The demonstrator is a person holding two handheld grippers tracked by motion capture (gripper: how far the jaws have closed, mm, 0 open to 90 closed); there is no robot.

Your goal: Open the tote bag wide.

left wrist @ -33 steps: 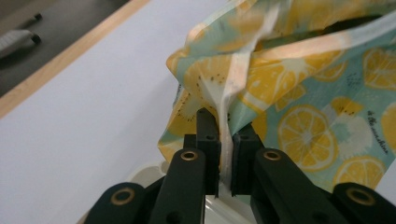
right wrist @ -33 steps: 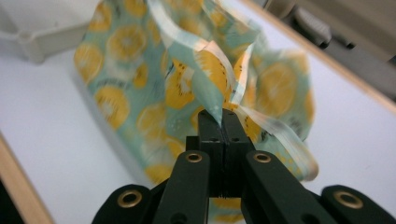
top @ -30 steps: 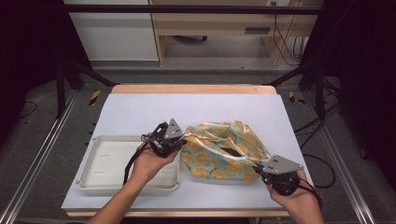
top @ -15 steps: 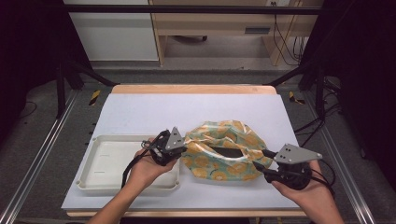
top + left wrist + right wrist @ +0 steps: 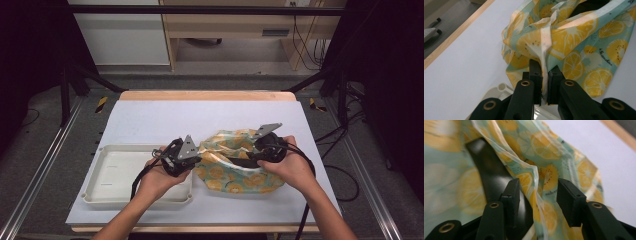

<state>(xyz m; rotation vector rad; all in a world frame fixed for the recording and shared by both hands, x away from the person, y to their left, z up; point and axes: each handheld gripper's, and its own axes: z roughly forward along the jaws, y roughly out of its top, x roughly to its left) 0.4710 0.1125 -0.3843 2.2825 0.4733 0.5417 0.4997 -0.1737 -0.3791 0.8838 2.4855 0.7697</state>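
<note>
Left gripper (image 5: 544,82) jaws clamped on bag (image 5: 235,167) rim; right gripper (image 5: 537,200) jaws just opened, straddling opposite rim fold.

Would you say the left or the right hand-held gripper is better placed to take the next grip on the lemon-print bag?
Probably the right hand-held gripper: its jaws have just opened and straddle the bag rim without pressing it. The left hand-held gripper is shut on the bag's edge, holding it.

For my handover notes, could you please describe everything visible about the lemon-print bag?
The lemon-print bag is thin, glossy, crumpled material, pale teal with yellow citrus slices and a cream hem. It lies on the white table, right of the tray. The left gripper pinches its hem; the right gripper straddles a fold, jaws open.
</note>
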